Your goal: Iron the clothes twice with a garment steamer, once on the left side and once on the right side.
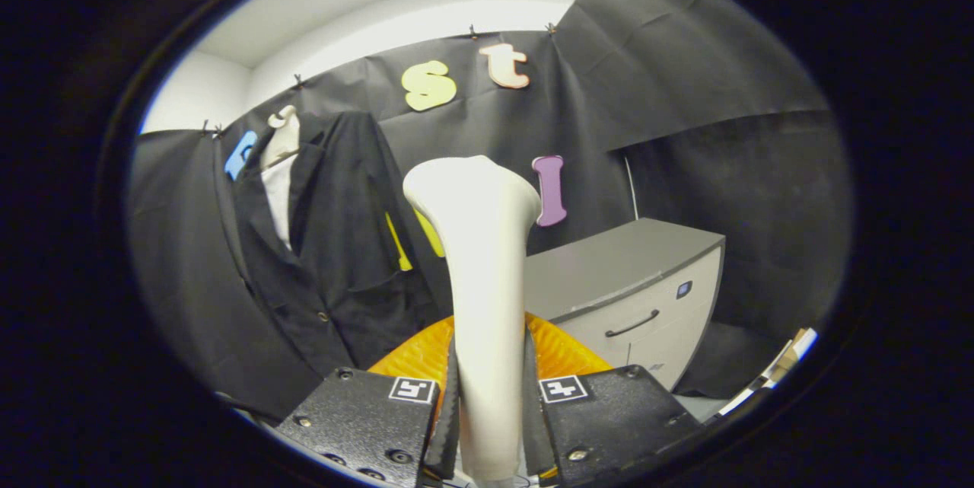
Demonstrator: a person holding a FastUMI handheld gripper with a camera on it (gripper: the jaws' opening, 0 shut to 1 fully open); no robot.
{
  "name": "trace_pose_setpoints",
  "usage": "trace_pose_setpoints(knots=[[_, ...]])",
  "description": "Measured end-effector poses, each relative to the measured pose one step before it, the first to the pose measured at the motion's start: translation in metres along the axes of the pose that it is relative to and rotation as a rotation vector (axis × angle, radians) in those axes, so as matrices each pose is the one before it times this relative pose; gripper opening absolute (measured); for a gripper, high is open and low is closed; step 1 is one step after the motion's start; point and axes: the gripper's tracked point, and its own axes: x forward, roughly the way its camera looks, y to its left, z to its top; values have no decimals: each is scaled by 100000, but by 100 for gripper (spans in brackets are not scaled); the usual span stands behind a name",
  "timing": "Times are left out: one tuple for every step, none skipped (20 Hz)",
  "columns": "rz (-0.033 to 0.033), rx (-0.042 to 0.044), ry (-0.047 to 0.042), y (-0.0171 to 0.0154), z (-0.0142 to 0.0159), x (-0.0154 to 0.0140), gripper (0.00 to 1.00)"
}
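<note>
My gripper (488,397) is shut on the handle of a white garment steamer (481,259), which stands upright between the fingers with its flared head on top. A black jacket (335,244) hangs on a pale mannequin bust (283,136) against the booth wall, beyond the fingers and to the left of the steamer head. A white shirt front (278,195) shows inside the jacket's lapels. The steamer head is apart from the jacket.
A grey cabinet (631,282) with a drawer handle stands beyond the fingers to the right. An orange ribbed object (559,347) lies just behind the steamer handle. Black cloth covers the walls around.
</note>
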Motion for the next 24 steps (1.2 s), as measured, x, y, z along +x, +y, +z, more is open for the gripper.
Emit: trace_pose_setpoints(knots=[[1589, -1640, -497, 1195, -104, -536, 36], [1378, -1855, -253, 1155, 48, -220, 36], [1240, -1266, -624, 1103, 214, -14, 36], [1052, -851, -810, 1115, 415, 65, 36], [1326, -342, -1034, 932, 449, 218, 36], [1567, -565, -1359, 1024, 568, 462, 36], [1745, 491, -1388, 852, 515, 494, 36], [1883, 1726, -1704, 779, 631, 560, 36], [1368, 1620, -1774, 691, 922, 738, 36], [1119, 903, -1673, 491, 904, 851, 36], [1267, 772, -1968, 568, 968, 895, 36], [1229, 549, -2565, 680, 1085, 942, 36], [1225, -109, -2711, 669, 1086, 964, 36], [1305, -335, -2899, 680, 1038, 962, 36], [1476, -811, -2191, 827, 911, 1072, 36], [1453, -482, -2557, 748, 719, 841, 36], [891, -387, -2752, 657, 823, 1088, 36], [328, -194, -2537, 497, 609, 1047, 36], [988, -457, -2227, 705, 677, 1362, 36], [1072, -769, -768, 865, 319, 1260, 36], [1228, 77, -588, 672, 337, 1454, 36], [692, -504, -214, 675, 81, 1514, 36], [171, -1459, 731, 438, -183, 1416, 36], [1355, -674, 332, 672, -177, 1266, 36]])
